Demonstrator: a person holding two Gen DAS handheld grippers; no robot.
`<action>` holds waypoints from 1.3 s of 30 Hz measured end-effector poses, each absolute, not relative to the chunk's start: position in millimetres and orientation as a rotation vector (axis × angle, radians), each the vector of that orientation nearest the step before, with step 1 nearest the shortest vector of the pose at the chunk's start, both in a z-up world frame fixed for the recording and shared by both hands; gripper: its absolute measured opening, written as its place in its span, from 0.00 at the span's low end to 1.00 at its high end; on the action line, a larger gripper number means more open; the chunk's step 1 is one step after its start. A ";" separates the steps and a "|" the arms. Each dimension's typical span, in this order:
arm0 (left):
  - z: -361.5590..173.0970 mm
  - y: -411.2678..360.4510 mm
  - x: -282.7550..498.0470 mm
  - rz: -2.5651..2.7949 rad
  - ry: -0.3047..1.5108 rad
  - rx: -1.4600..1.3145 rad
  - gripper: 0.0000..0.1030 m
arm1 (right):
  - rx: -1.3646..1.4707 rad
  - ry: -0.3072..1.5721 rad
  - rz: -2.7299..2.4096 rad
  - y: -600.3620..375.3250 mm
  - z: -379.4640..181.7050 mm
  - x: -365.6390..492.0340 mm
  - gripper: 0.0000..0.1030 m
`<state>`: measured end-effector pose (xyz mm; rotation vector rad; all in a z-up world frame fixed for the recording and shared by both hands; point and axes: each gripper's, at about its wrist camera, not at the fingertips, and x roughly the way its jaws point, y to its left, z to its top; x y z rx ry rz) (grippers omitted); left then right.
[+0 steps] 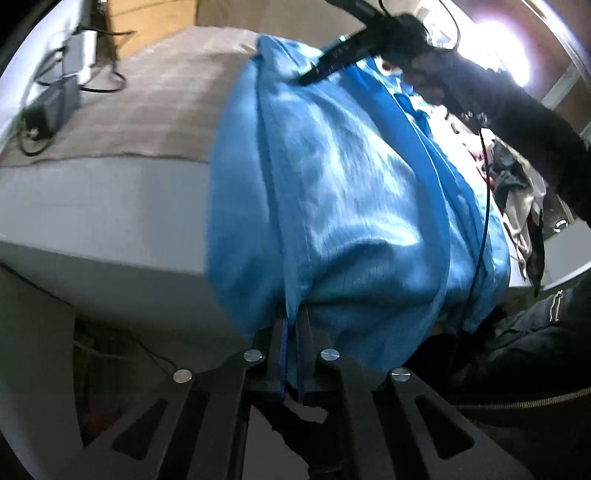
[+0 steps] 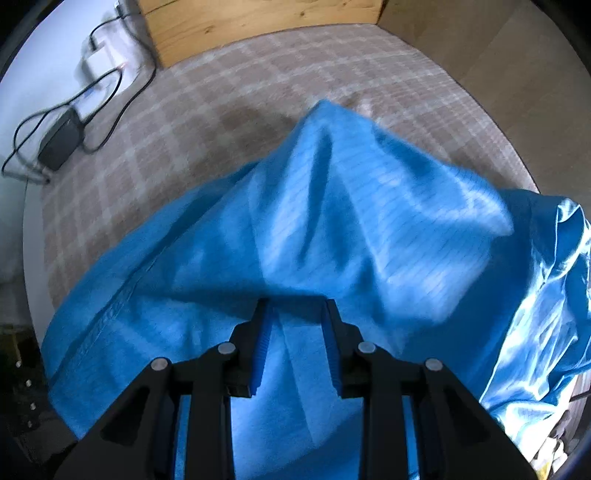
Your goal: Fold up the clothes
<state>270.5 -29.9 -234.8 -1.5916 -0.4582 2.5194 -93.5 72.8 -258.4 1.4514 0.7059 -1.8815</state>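
A shiny blue garment (image 1: 351,184) hangs from the bed over its near edge. My left gripper (image 1: 293,325) is shut on the garment's lower hem, which runs up between the close-set fingers. At the far end, a gloved hand holds my right gripper (image 1: 325,66) with its tip against the cloth. In the right wrist view the blue garment (image 2: 351,221) rises in a tent-like fold ahead. My right gripper (image 2: 297,314) stands open there, a strip of the cloth lying in the wide gap between its blue pads (image 2: 263,339).
The bed carries a beige plaid sheet (image 2: 221,110) against a wooden headboard (image 2: 258,22). A black power adapter (image 2: 61,142) with cables and a white box (image 2: 107,59) lie at its left edge. Other clothes (image 1: 517,192) are piled to the right. A dark zipped jacket (image 1: 535,350) is close by.
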 end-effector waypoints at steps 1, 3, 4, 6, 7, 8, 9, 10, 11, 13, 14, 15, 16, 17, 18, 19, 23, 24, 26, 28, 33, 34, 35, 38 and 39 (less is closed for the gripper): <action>-237.0 -32.4 269.4 2.529 -0.441 -1.607 0.03 | 1.453 0.707 -1.886 71.1 -258.2 -94.7 0.27; -240.1 -37.7 267.7 2.542 -0.424 -1.624 0.03 | 1.462 0.716 -1.889 68.0 -257.5 -96.6 0.27; -239.3 -41.1 268.1 2.549 -0.437 -1.615 0.03 | 1.466 0.733 -1.886 66.3 -257.0 -96.4 0.27; -238.0 -48.2 269.9 2.581 -0.444 -1.607 0.02 | 1.464 0.762 -1.880 63.9 -255.9 -94.5 0.27; -238.4 -51.6 271.1 2.596 -0.441 -1.608 0.02 | 1.461 0.768 -1.874 62.2 -255.2 -92.6 0.27; -238.9 -55.1 272.3 2.612 -0.438 -1.610 0.02 | 1.461 0.769 -1.869 59.6 -255.0 -91.3 0.27; -240.0 -57.9 273.0 2.612 -0.445 -1.613 0.02 | 1.463 0.767 -1.870 55.9 -255.2 -90.9 0.27; -241.6 -60.2 273.0 2.595 -0.464 -1.616 0.02 | 1.465 0.766 -1.874 52.0 -255.4 -90.6 0.26; -242.8 -59.1 272.8 2.579 -0.466 -1.621 0.02 | 1.465 0.763 -1.885 48.2 -254.8 -91.5 0.27; -243.0 -48.9 273.4 2.560 -0.447 -1.615 0.03 | 1.470 0.753 -1.935 43.3 -254.1 -100.9 0.26; -243.1 -44.9 274.9 2.567 -0.442 -1.615 0.06 | 1.477 0.742 -1.967 41.2 -254.6 -108.0 0.31; -243.6 -43.1 276.3 2.575 -0.442 -1.619 0.11 | 1.499 0.723 -1.992 42.2 -255.2 -116.1 0.36; -245.2 -44.8 277.9 2.586 -0.464 -1.625 0.21 | 1.530 0.699 -2.005 44.9 -255.3 -123.5 0.36; -247.8 -47.8 279.7 2.597 -0.505 -1.631 0.24 | 1.559 0.685 -2.006 47.1 -254.8 -128.5 0.36; -250.5 -50.7 281.1 2.601 -0.541 -1.633 0.28 | 1.575 0.695 -2.006 48.2 -253.2 -129.7 0.36; -253.1 -53.5 281.9 2.599 -0.571 -1.634 0.32 | 1.580 0.710 -2.002 48.8 -249.9 -127.8 0.36; -265.8 -58.6 281.0 2.589 -0.594 -1.604 0.38 | 1.615 0.635 -1.908 44.5 -229.1 -107.1 0.39; -269.2 -57.8 277.8 2.586 -0.587 -1.592 0.39 | 1.626 0.622 -1.894 39.2 -225.4 -100.3 0.41; -274.9 -54.9 268.5 2.569 -0.603 -1.577 0.39 | 1.656 0.608 -1.898 27.4 -225.1 -94.2 0.46; -280.6 -52.0 259.2 2.551 -0.618 -1.562 0.39 | 1.688 0.593 -1.907 15.6 -226.1 -89.5 0.46; -285.3 -41.5 244.7 2.537 -0.591 -1.527 0.37 | 1.762 0.554 -1.980 -6.8 -234.2 -95.1 0.46; -286.1 -40.0 242.6 2.531 -0.592 -1.521 0.34 | 1.774 0.563 -1.994 -9.4 -236.2 -97.7 0.46; -286.7 -39.9 242.1 2.520 -0.594 -1.512 0.30 | 1.787 0.571 -2.007 -12.1 -238.2 -100.2 0.46; -286.0 -37.4 241.2 2.499 -0.562 -1.487 0.11 | 1.803 0.564 -2.021 -14.5 -241.4 -102.7 0.46; -285.0 -35.5 240.4 2.501 -0.535 -1.483 0.06 | 1.803 0.553 -2.019 -13.9 -241.8 -102.2 0.46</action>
